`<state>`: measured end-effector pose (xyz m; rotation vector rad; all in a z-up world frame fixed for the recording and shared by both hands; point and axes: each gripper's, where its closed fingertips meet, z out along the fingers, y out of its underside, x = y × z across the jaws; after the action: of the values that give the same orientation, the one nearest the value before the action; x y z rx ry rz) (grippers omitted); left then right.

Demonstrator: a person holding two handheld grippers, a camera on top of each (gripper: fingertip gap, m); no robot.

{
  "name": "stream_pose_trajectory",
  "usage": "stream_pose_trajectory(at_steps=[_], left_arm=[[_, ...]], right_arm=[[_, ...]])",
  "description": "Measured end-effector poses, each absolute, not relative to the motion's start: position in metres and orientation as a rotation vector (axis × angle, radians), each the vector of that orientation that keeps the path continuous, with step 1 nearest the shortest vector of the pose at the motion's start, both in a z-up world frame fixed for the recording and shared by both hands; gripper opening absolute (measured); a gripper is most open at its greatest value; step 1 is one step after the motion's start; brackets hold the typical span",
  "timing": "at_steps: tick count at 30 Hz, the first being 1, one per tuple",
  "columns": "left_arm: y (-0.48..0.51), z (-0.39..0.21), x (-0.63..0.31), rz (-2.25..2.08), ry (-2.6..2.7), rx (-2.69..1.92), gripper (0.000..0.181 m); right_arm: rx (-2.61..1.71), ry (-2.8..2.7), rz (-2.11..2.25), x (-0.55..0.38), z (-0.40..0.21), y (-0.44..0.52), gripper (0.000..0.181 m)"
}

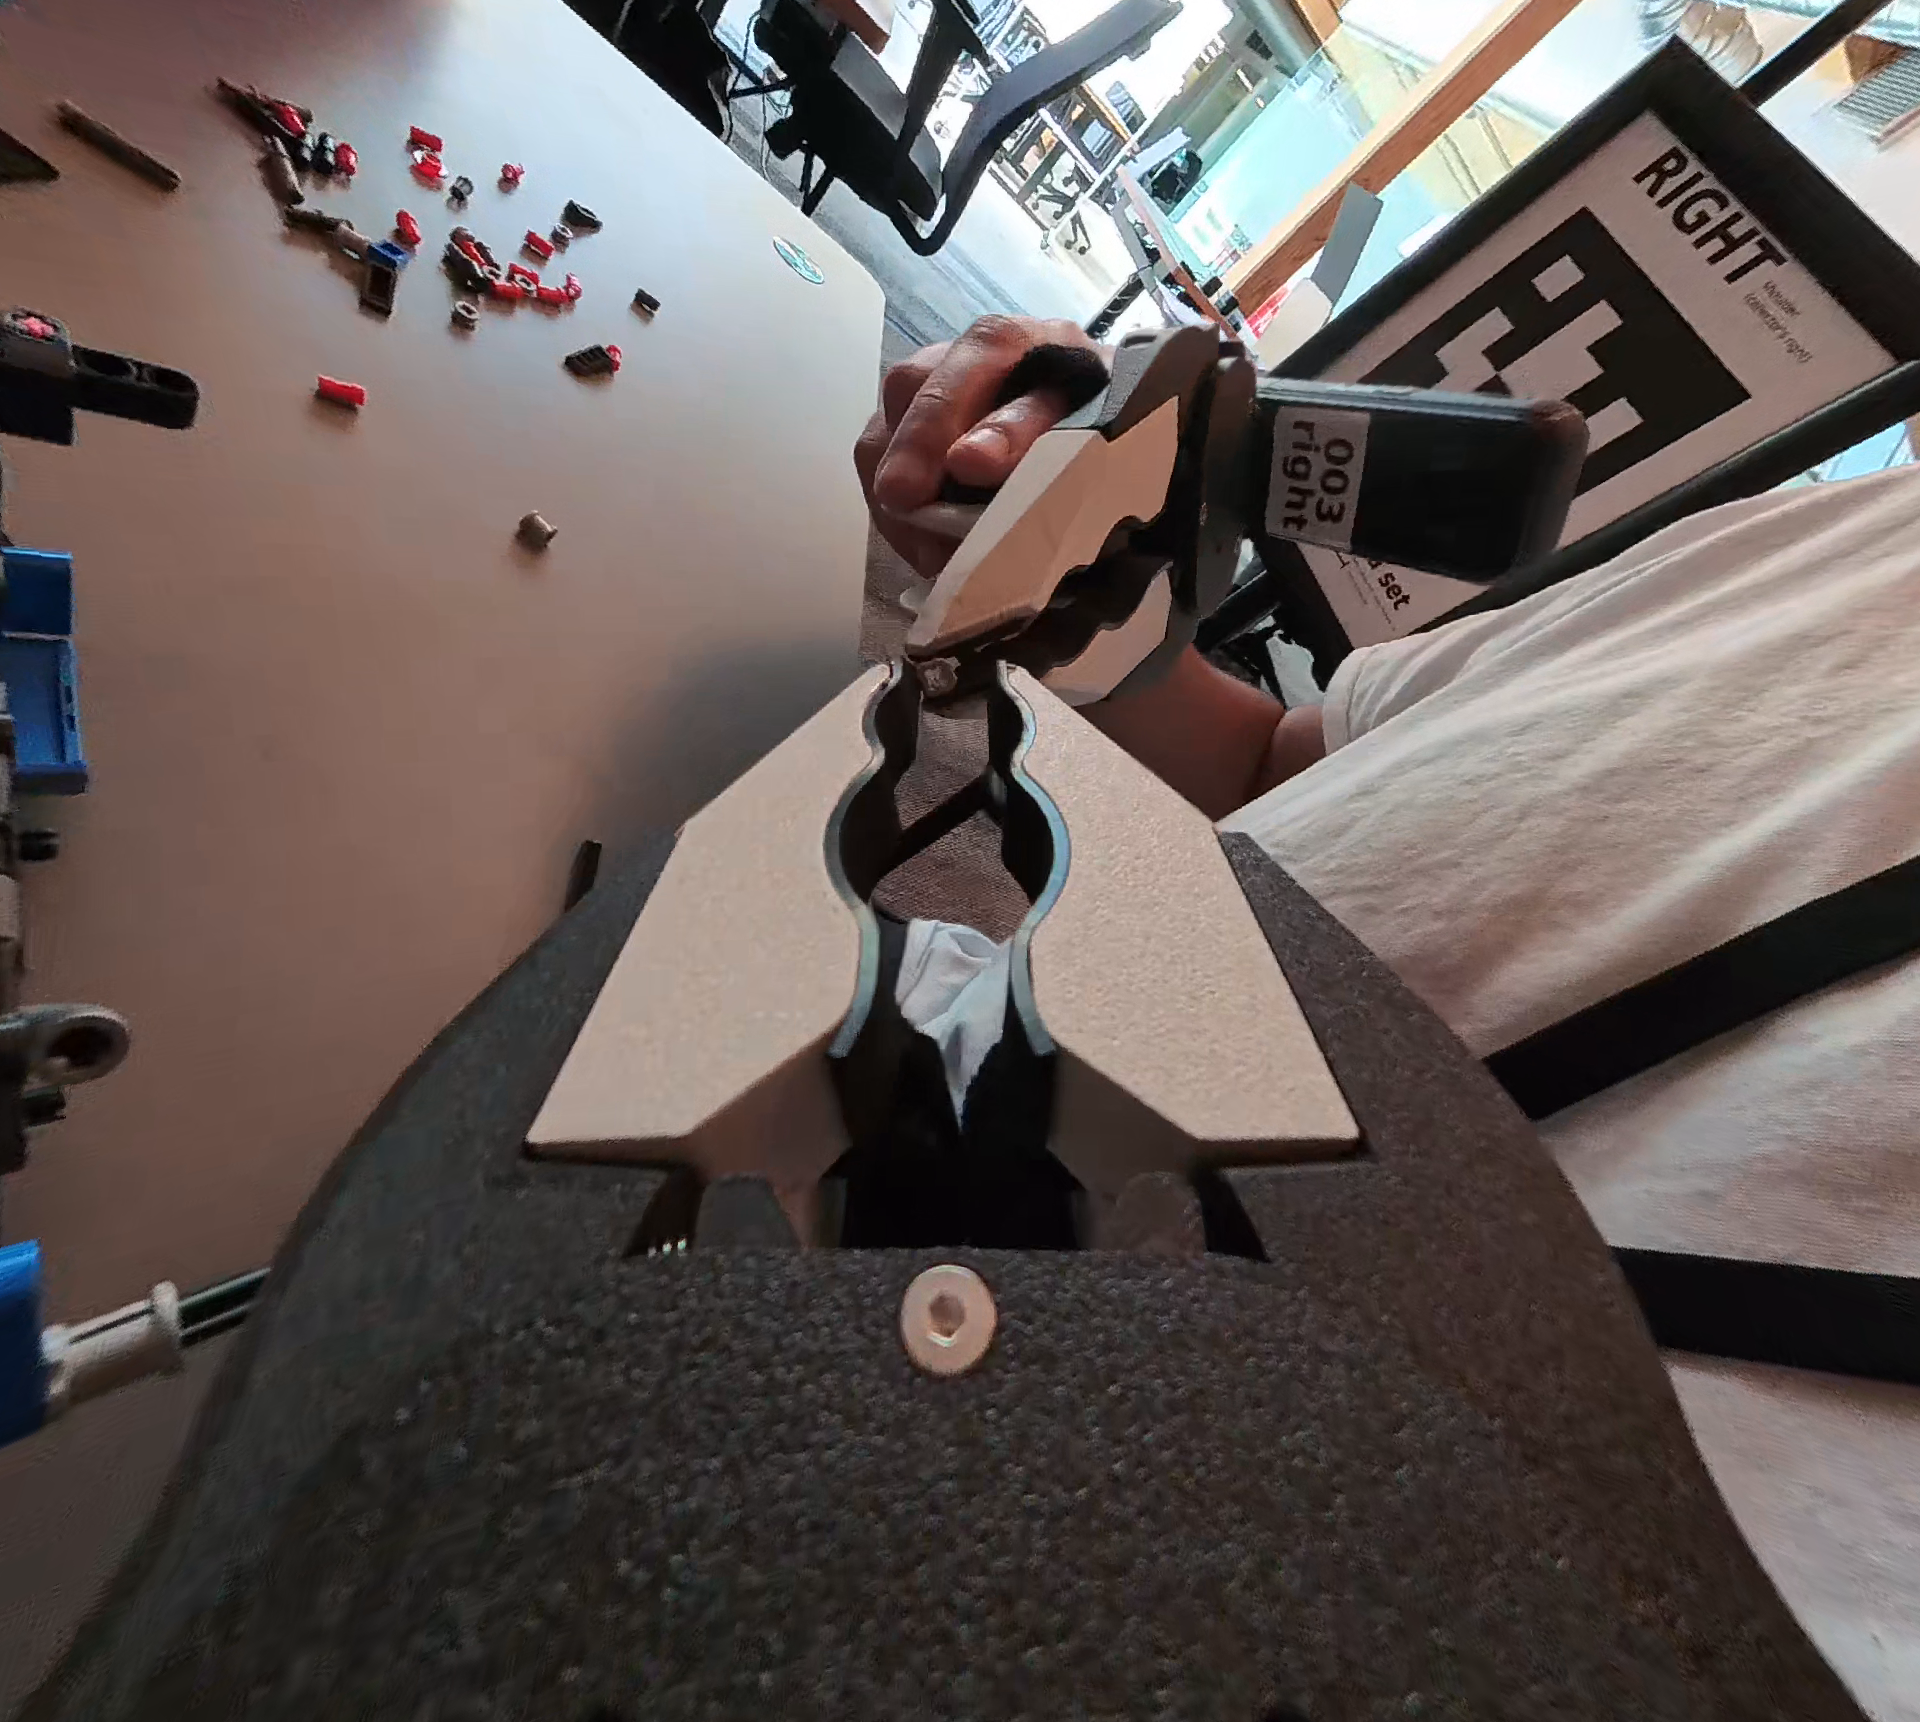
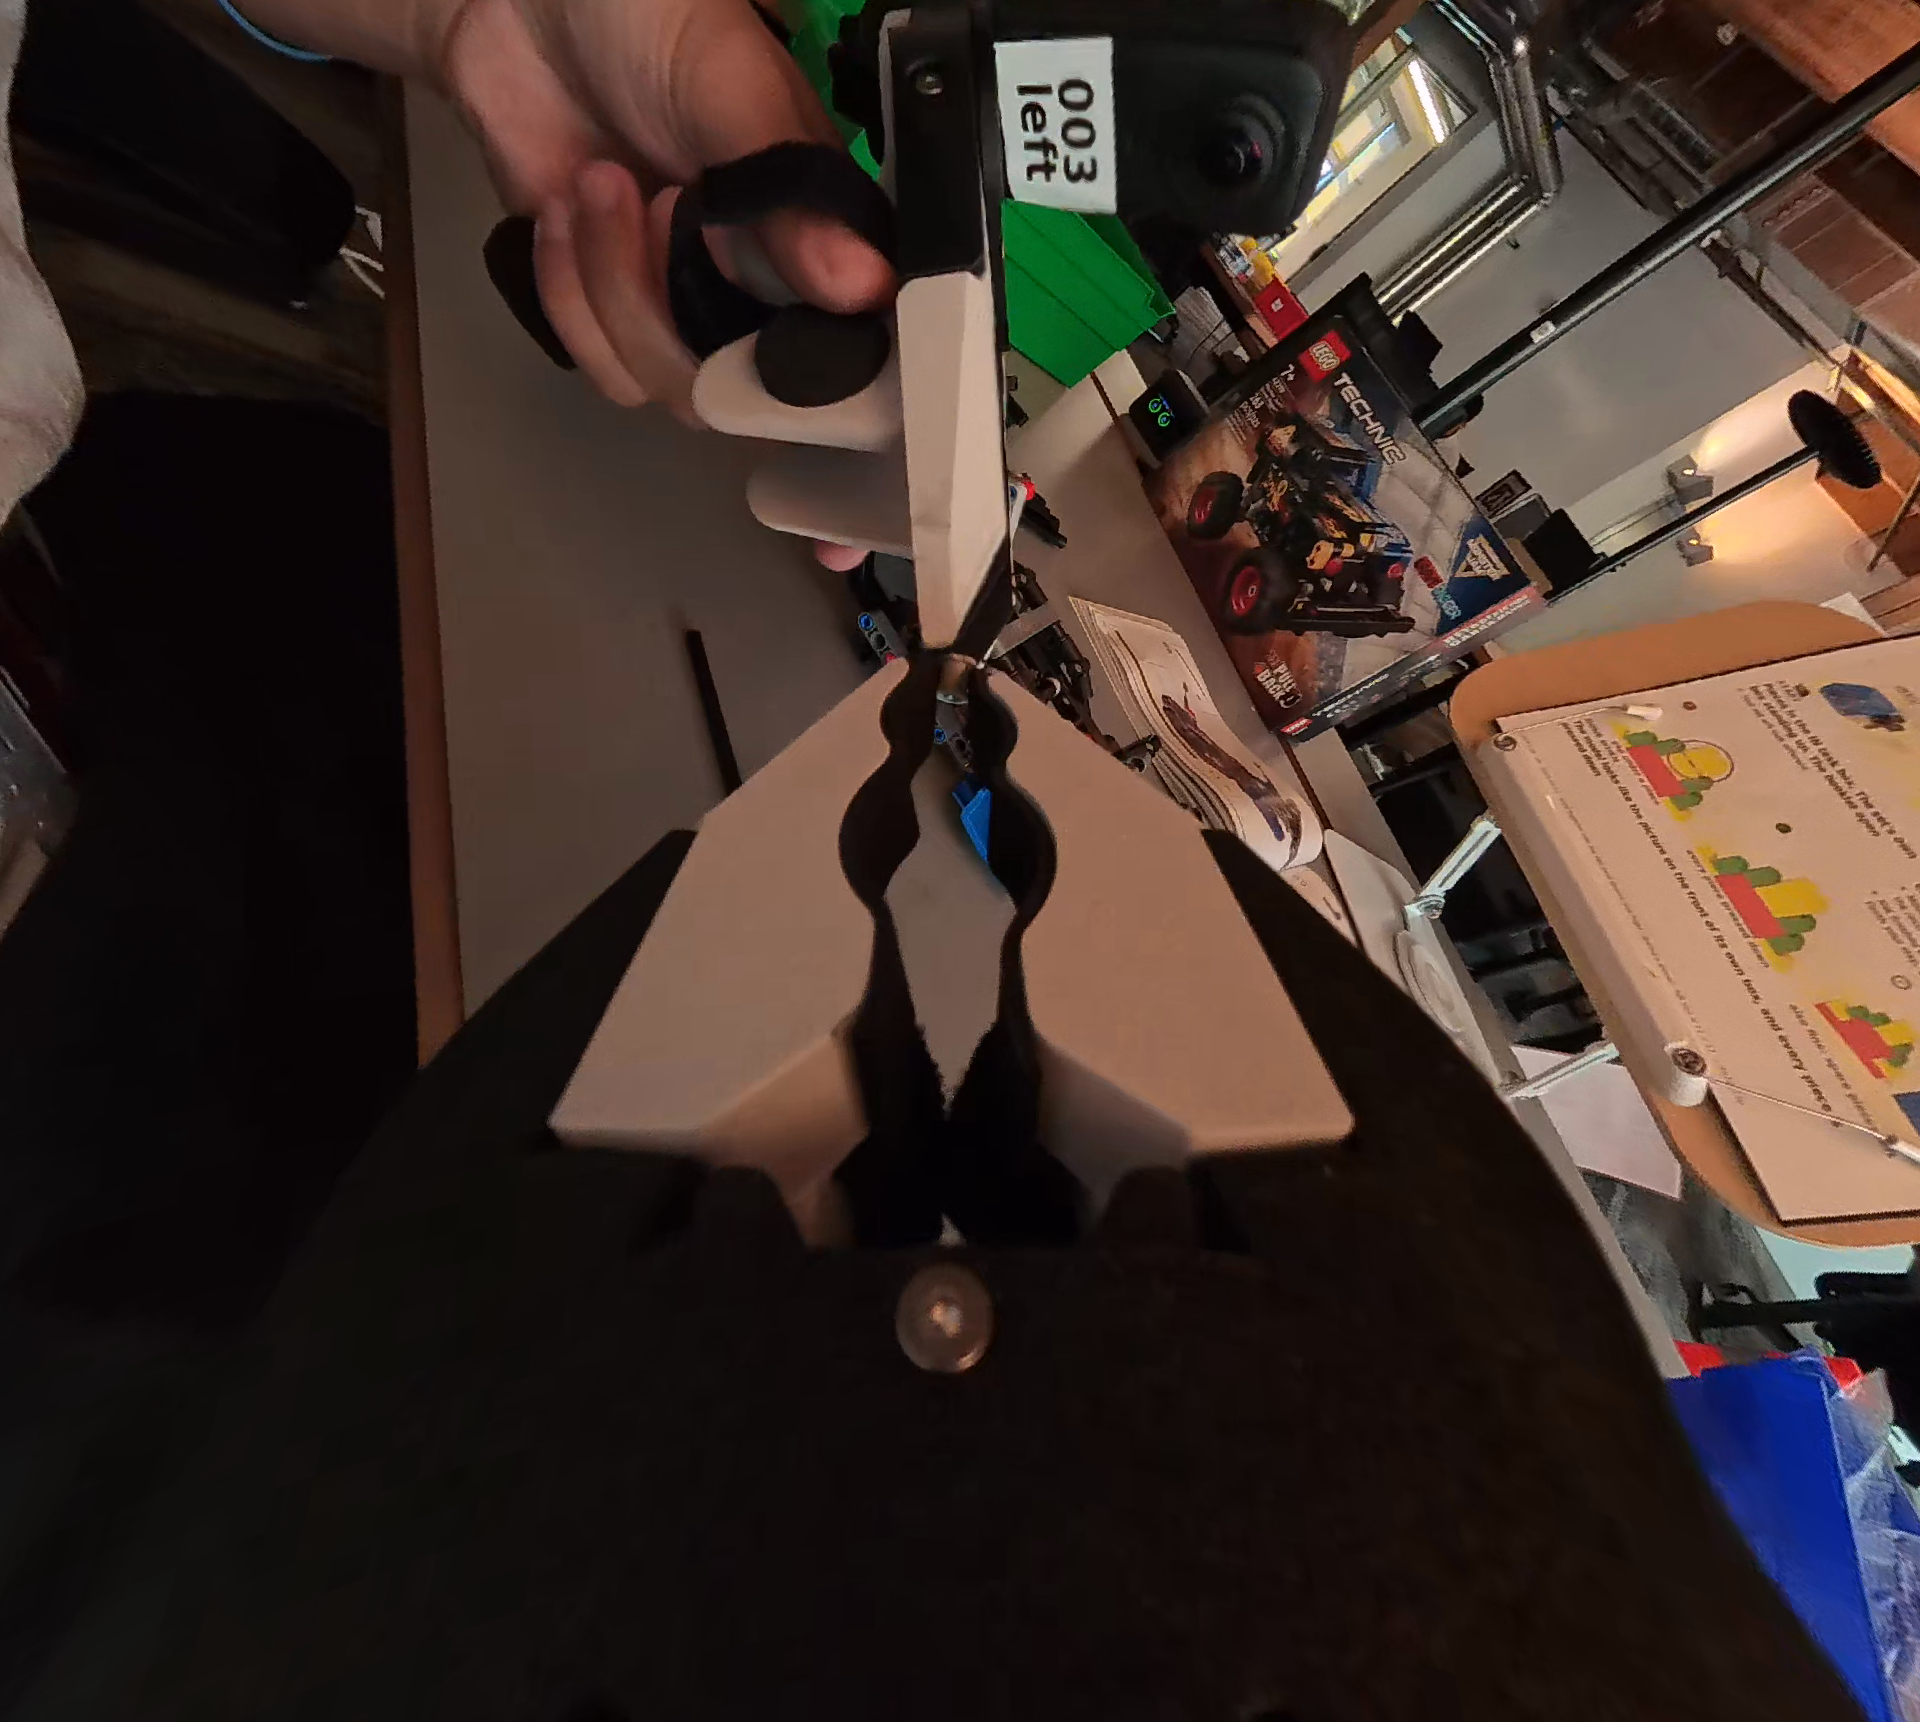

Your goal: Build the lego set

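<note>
The left tongs (image 1: 940,680) and right tongs (image 2: 951,680) meet tip to tip in the air beyond the worktop (image 1: 436,592) edge. Both are nearly clenched, pinching a small grey lego piece (image 1: 938,681) between them; which pair truly holds it is hard to tell. The right hand (image 1: 951,436) curls round its handle, fingers through a black loop. The left hand (image 2: 582,145), a blue band at its wrist, grips likewise. Loose red and black pieces (image 1: 468,249) lie scattered on the worktop. A partly built dark model (image 2: 1029,644) sits beside an open instruction booklet (image 2: 1195,737) and the set's box (image 2: 1340,519).
</note>
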<state>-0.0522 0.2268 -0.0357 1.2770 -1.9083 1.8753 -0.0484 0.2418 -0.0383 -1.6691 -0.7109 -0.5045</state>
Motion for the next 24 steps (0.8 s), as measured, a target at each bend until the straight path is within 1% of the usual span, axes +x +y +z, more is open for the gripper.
stream_pose_trajectory(at_steps=[1,2,10,16,21,24], left_arm=[[0.227,-0.035,-0.053,1.877,-1.894,1.274,0.009],[0.228,-0.034,-0.053,1.886,-1.881,1.269,0.005],[0.226,-0.030,-0.062,1.910,-1.846,1.183,0.004],[0.222,-0.006,-0.072,2.020,-1.608,1.036,0.005],[0.222,0.002,-0.073,2.017,-1.371,1.005,0.004],[0.220,0.004,-0.075,1.984,-1.250,0.983,0.004]], right_arm=[[-1.665,-0.712,-0.504,-0.050,-0.038,0.242,0.005],[-1.658,-0.711,-0.501,-0.051,-0.037,0.241,0.006],[-1.650,-0.720,-0.453,-0.060,-0.033,0.238,0.005],[-1.543,-0.593,-0.234,-0.072,-0.008,0.234,0.006],[-1.499,-0.580,-0.244,-0.074,0.000,0.234,0.010],[-1.485,-0.591,-0.258,-0.075,0.001,0.233,0.007]])
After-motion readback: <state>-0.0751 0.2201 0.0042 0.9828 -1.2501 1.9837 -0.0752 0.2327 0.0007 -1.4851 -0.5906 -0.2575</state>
